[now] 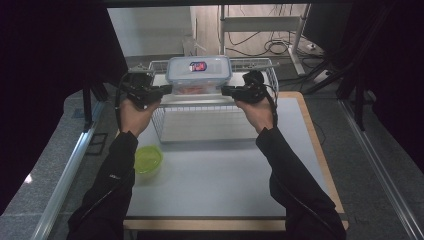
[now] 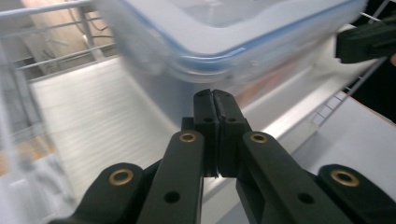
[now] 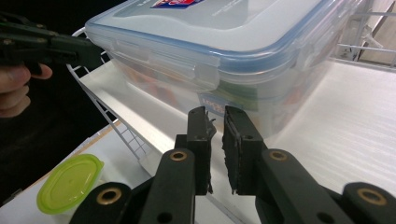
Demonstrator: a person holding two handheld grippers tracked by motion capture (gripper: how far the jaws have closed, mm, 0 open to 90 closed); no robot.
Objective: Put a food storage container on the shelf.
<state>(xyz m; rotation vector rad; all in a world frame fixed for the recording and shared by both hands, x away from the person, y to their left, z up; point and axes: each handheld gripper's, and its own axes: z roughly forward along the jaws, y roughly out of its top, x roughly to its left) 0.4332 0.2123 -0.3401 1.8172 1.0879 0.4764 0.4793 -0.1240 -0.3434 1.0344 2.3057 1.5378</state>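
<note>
High view shows the clear lidded container (image 1: 198, 75) held up between the two tongs, above the wire basket (image 1: 165, 122), so my guess is that it is being carried into or out of that basket. Next would be a level, matched move of both hands. Left tongs (image 2: 214, 95) are clenched, jaws fully together, tips against the container's side under its lid rim. Right tongs (image 3: 215, 116) are nearly closed on nothing, a narrow gap between the jaws, tips at the opposite side. Below the left tongs sits a green-lidded tub (image 1: 148, 159) on the bench (image 1: 220, 175).
</note>
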